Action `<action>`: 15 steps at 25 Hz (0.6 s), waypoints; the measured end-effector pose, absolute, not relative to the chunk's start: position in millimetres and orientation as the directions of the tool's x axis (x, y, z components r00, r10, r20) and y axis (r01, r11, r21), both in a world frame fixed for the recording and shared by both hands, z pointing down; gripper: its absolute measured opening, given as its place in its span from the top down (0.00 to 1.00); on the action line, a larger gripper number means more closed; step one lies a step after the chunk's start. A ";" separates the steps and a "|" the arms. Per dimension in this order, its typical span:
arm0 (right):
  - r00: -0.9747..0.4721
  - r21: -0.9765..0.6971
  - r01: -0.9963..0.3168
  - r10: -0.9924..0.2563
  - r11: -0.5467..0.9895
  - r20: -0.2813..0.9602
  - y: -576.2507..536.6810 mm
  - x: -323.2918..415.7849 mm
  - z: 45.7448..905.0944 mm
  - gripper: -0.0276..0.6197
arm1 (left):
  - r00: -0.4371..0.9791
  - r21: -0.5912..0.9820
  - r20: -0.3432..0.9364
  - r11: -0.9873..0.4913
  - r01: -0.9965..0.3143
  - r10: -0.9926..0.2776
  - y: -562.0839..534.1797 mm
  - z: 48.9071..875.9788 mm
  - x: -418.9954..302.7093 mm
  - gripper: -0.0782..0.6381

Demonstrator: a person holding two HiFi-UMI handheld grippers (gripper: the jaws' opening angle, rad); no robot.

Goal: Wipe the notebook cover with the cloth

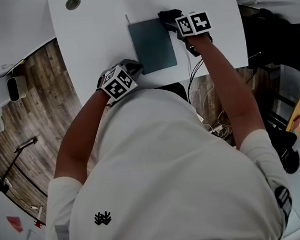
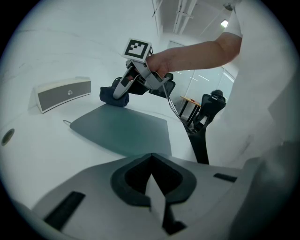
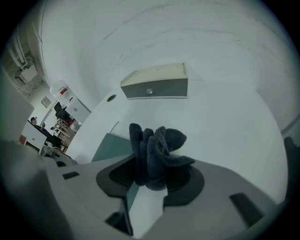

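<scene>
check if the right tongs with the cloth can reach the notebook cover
Probably yes. The right tongs, shut on the cloth, sit at the far right corner of the notebook; its cover is bare, and the left tongs rest by the near left corner.

The person wears a white short-sleeved T-shirt (image 1: 164, 163) bearing a small black emblem (image 1: 102, 218). The left gripper (image 1: 133, 67) and right gripper (image 1: 167, 16) have pale grey shells with dark padded jaw linings. Behind each one's jaws sits a white marker cube (image 1: 117, 83) printed with black squares. Thin cables (image 2: 172, 104) hang from the right gripper's rear.
</scene>
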State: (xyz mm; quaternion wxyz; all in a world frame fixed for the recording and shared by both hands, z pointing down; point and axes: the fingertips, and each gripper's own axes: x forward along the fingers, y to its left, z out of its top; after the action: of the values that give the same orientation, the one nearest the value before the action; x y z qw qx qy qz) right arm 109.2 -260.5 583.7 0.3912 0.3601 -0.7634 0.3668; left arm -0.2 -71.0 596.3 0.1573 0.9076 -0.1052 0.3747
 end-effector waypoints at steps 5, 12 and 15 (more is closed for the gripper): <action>-0.415 -0.253 -0.849 -0.288 0.464 0.863 -259.9 121.2 586.5 0.71 | 0.695 0.203 0.715 -0.929 -0.309 -0.076 -71.6 597.7 -2.3 0.88; -0.427 -0.263 -0.865 -0.349 0.428 0.835 -229.6 127.3 571.1 0.71 | 0.702 0.173 0.704 -0.935 -0.310 -0.103 -68.3 599.0 -7.9 0.88; -0.440 -0.288 -0.873 -0.382 0.393 0.813 -201.5 131.6 560.1 0.71 | 0.724 0.202 0.683 -0.927 -0.315 -0.097 -69.2 597.5 -7.2 0.88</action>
State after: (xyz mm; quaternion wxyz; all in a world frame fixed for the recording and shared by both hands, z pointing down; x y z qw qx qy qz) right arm 131.6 -201.5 560.1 0.3343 0.4102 -0.7647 0.3676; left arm -7.2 -69.2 597.5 0.1540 0.9155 -0.1127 0.3541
